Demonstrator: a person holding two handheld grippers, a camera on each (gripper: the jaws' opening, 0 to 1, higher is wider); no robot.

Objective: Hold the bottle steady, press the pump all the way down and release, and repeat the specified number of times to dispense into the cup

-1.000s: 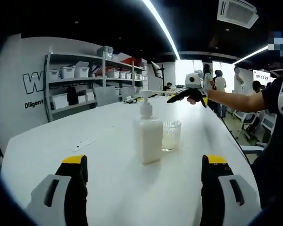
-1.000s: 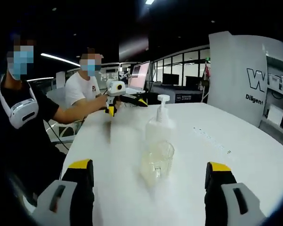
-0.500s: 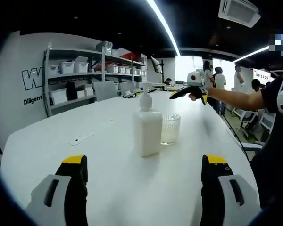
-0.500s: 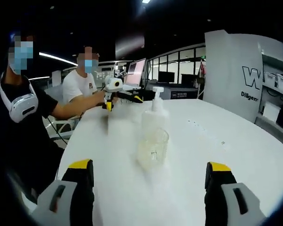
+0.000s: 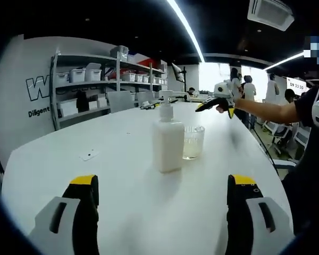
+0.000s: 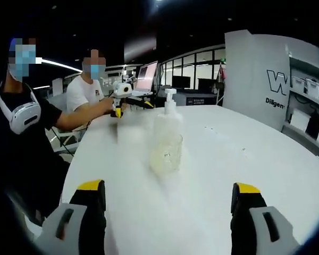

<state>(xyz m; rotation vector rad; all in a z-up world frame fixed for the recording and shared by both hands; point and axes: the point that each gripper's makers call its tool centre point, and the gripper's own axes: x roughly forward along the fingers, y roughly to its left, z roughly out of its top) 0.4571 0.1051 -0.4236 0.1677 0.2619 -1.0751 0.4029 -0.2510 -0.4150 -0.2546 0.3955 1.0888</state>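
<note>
Seen from the left gripper view: nearest, left hand-held gripper [image 5: 162, 212], yellow-tipped jaws spread wide, nothing between them, raised over a bare stretch of white tabletop [image 5: 122, 207]. Farther along, upright on the tabletop, a white pump bottle [image 5: 167, 141], spout reaching toward a clear cup [image 5: 193, 142] just beside and slightly behind it, a little pale liquid at the cup's bottom. Off to the side, a small flat white item [image 5: 89, 155] lying on the tabletop. Beyond the cup, right hand-held gripper [image 5: 219, 101], held out in a person's hand above the far part of the tabletop, well apart from the bottle; jaw spacing there too small to tell. At the back, shelving [image 5: 90, 90] with white bins against a lettered wall, and people standing near bright windows. Seen from the right gripper view: nearest, right hand-held gripper [image 6: 169, 212], jaws likewise wide apart and holding nothing, above the tabletop [image 6: 202, 180]. Mid-distance, the cup [image 6: 166, 154] in front, the bottle [image 6: 168, 119] directly behind it, both blurred. Farther back, left hand-held gripper [image 6: 125, 98] in an outstretched hand near the tabletop's far edge, a seated person in a white shirt [image 6: 82, 95] behind it.
</note>
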